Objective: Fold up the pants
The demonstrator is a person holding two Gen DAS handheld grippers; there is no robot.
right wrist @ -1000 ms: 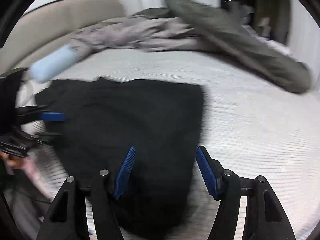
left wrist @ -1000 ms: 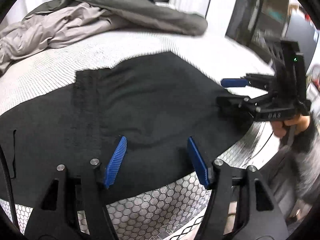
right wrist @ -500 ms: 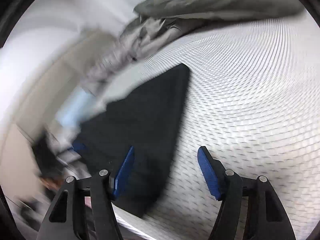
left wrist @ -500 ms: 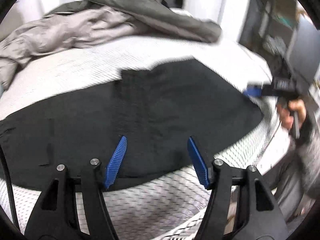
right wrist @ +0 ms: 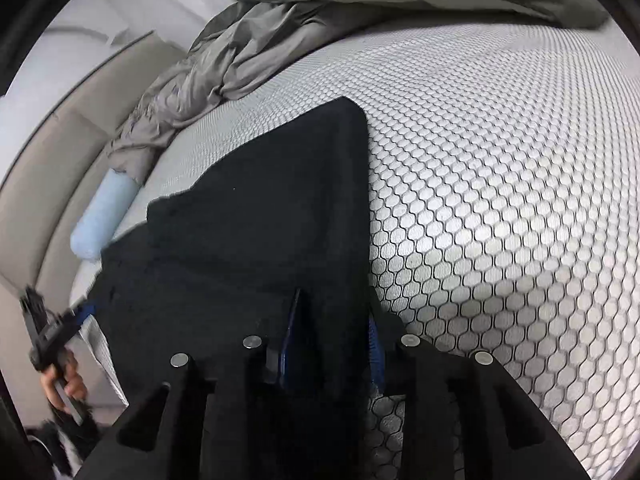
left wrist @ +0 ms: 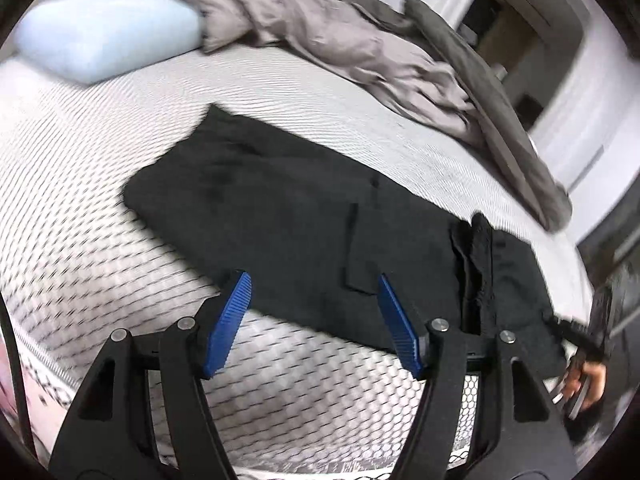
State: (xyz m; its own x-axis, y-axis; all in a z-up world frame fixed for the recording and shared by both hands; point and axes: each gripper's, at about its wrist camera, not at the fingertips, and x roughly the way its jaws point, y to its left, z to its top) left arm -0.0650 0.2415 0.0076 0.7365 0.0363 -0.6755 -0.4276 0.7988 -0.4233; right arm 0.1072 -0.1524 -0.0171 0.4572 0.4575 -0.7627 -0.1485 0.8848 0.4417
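Note:
The black pants (left wrist: 304, 216) lie flat on the honeycomb-patterned mattress (left wrist: 100, 240); they also fill the left half of the right wrist view (right wrist: 256, 216). My left gripper (left wrist: 314, 316) is open and empty, just above the near edge of the pants. It shows at the far left of the right wrist view (right wrist: 60, 332). My right gripper (right wrist: 332, 340) has its blue fingers (right wrist: 289, 332) on either side of the pants' near end, with black cloth lying between them. Whether the jaws are pinching the cloth is hidden. In the left wrist view it is a blur at the far right (left wrist: 580, 344).
A crumpled grey duvet (left wrist: 360, 48) lies across the far side of the bed, also in the right wrist view (right wrist: 240, 52). A light blue pillow (left wrist: 104, 36) is at the far left. A padded headboard (right wrist: 60, 128) borders the bed. Bare mattress (right wrist: 500, 180) lies right of the pants.
My left gripper has swung left along the pants, bringing the pillow into view. My right gripper has dropped down onto the pants' near end, and cloth now lies between its fingers.

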